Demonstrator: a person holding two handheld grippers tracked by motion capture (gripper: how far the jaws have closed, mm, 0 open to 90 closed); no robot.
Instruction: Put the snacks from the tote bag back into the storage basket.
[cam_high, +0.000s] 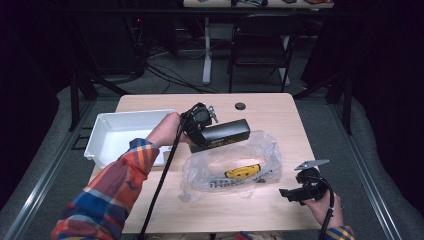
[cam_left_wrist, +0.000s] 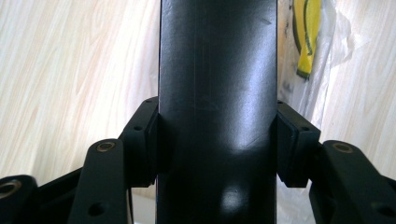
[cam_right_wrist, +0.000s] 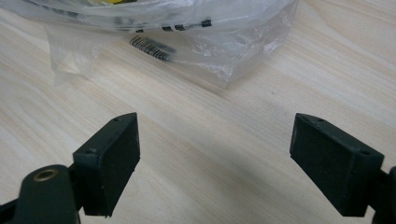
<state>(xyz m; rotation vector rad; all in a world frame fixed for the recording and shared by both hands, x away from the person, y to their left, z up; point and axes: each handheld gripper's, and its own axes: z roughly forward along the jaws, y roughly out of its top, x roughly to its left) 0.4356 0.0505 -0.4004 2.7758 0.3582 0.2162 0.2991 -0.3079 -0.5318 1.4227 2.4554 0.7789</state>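
Black oblong box (cam_high: 223, 134), smooth and slightly glossy, clamped between my left gripper's (cam_high: 202, 120) pads, lying level in the air above the clear plastic bag (cam_high: 235, 167), one end over its opening.

From where I steer, the near strip of the table (cam_high: 225, 215) lies bare, so my right tongs (cam_high: 287, 194) have open wood ahead of them, their jaws standing wide with nothing between. The crumpled plastic bag (cam_high: 232, 167) blocks the middle — anything crossing from right to left must go over it or round its near edge. My left tongs (cam_high: 200, 131) hold a black box (cam_high: 225, 134) above the bag's far rim. On the left the white tray (cam_high: 100, 131) walls off that side. The far strip is free — save a small black disc (cam_high: 240, 106).
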